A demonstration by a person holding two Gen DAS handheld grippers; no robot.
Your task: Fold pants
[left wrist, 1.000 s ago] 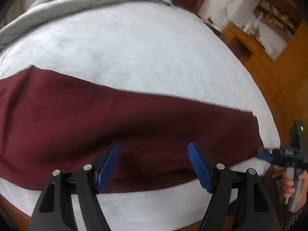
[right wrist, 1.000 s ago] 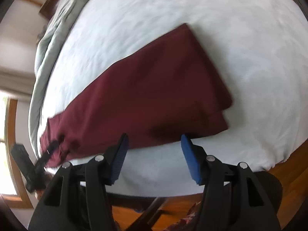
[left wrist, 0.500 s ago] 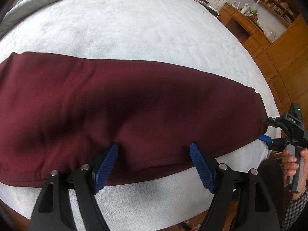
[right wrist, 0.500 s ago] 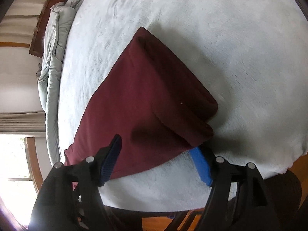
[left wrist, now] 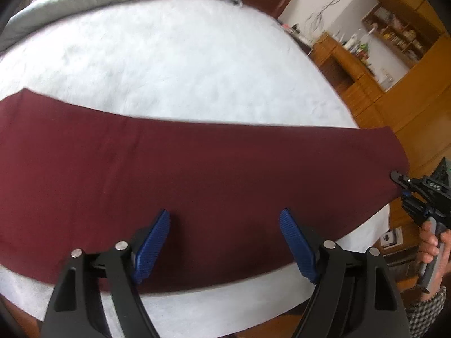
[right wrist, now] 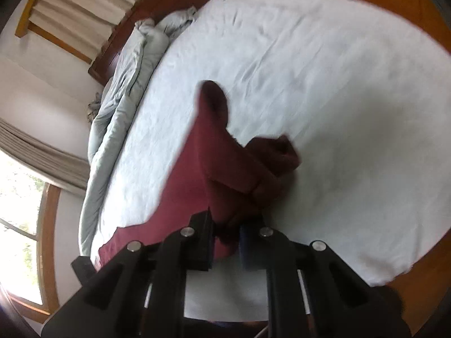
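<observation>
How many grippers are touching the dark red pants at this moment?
1. The right gripper is shut on the pants at their end. The left gripper hangs open above the middle, and contact is not visible.

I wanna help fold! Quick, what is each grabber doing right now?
Left gripper: jaws open, holding nothing, just above the maroon pants.
Right gripper: jaws shut on the bunched end of the pants.

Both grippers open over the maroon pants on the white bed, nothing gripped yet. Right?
Not quite. The left gripper is open over the maroon pants on the white bed, but the right gripper has shut on the pants' end, bunching the cloth. The right wrist view shows it.
</observation>
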